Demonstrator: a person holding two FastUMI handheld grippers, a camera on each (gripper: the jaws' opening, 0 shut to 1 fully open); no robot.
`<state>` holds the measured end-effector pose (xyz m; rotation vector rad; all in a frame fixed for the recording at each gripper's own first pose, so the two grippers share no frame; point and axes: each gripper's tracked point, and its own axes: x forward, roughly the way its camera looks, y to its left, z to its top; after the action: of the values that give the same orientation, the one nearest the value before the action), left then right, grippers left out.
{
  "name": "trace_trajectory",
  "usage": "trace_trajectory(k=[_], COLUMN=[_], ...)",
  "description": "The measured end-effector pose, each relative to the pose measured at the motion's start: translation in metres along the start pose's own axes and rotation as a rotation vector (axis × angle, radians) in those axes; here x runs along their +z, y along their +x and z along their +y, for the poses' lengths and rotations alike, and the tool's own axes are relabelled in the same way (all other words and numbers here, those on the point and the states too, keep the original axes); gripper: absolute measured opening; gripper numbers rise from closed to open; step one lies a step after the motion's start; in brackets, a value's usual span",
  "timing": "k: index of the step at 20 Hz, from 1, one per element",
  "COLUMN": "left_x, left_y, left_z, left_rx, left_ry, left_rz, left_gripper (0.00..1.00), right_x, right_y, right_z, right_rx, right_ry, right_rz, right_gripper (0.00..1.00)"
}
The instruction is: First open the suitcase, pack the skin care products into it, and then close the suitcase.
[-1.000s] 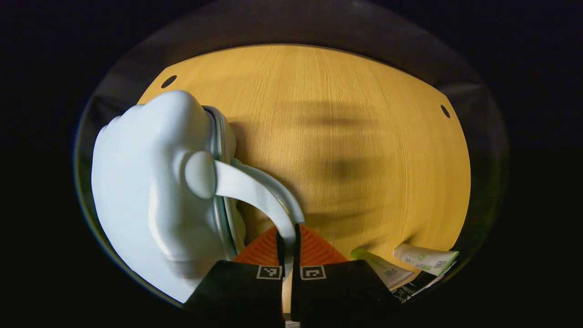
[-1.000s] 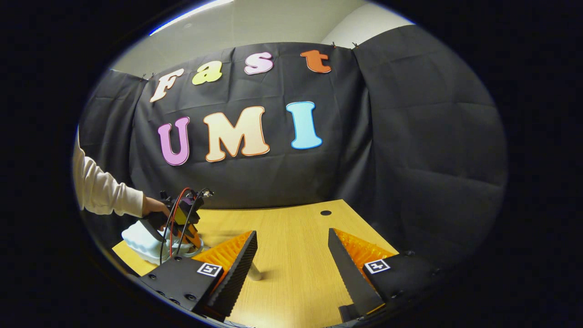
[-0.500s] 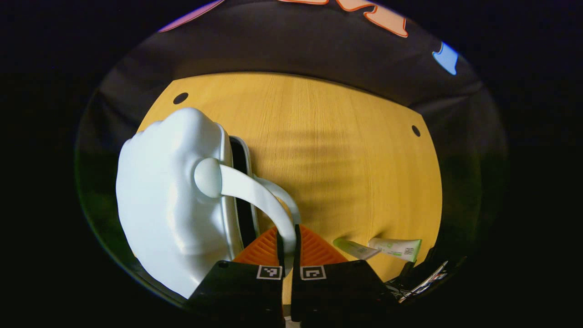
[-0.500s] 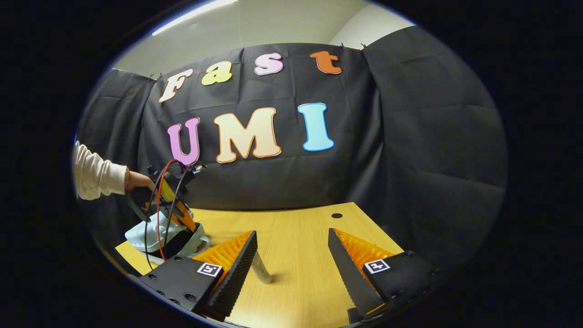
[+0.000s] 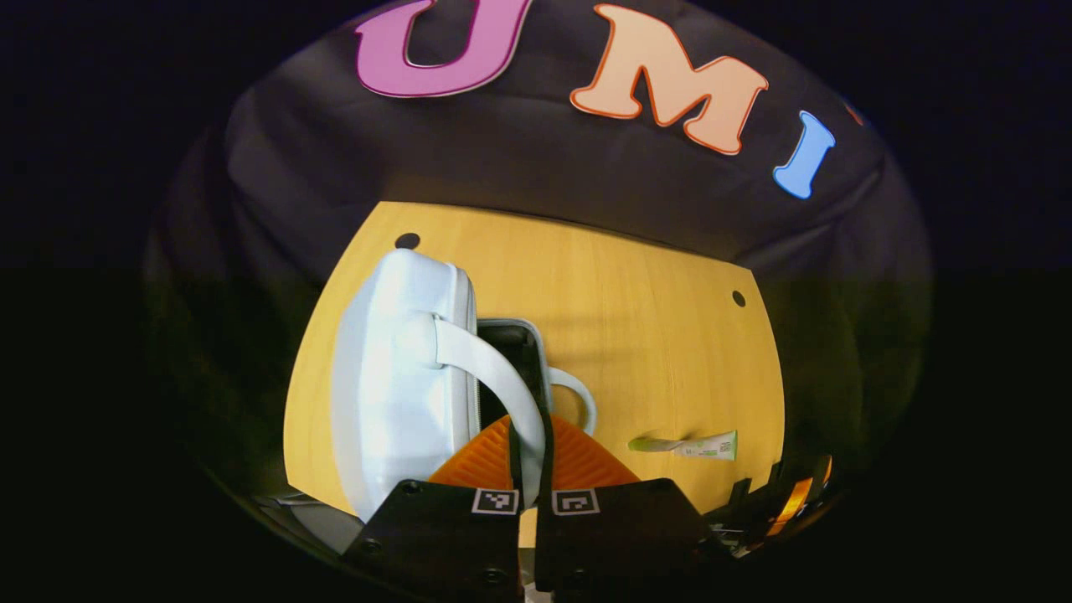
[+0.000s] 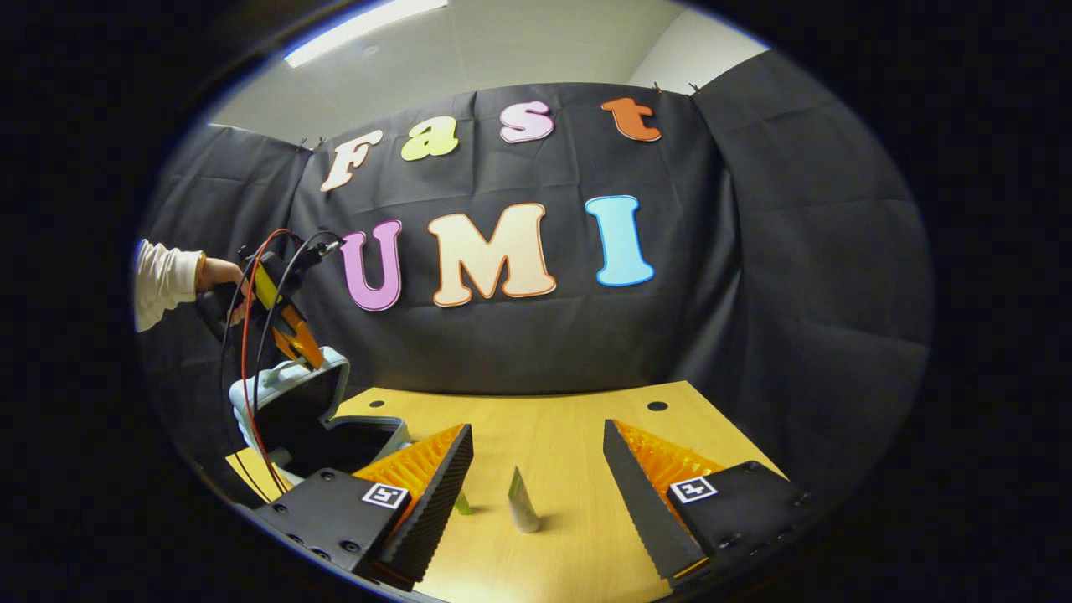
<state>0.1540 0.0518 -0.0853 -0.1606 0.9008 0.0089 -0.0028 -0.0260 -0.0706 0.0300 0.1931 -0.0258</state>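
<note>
The suitcase lid point(image 5: 394, 368) has swung up higher than a second ago, exposing the dark inside at centre frame; the left gripper point(image 5: 529, 435) has its jaws pinched on the lid's handle point(image 5: 494, 377); a skin care tube point(image 5: 695, 445) lies on the table point(image 5: 636, 335) at lower right; in the right gripper view the right gripper point(image 6: 536, 469) hovers with jaws spread wide, a tube point(image 6: 523, 507) standing between them.

Pale blue-white suitcase point(image 5: 394, 377), black-lined; white-and-green tube point(image 5: 699, 445); yellow wood-grain table point(image 5: 653, 335).
</note>
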Motion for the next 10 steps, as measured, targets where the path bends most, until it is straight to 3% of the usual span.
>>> trace_trajectory(k=[10], left_x=[0.013], left_y=[-0.035], left_z=[0.096], left_rx=[0.159], left_ry=[-0.044], left_rz=[-0.093], left_gripper=[0.00], right_x=[-0.001], right_y=[-0.002], right_z=[0.046], right_rx=[0.020], right_ry=[-0.029], right_rz=[-0.015], right_gripper=[0.97])
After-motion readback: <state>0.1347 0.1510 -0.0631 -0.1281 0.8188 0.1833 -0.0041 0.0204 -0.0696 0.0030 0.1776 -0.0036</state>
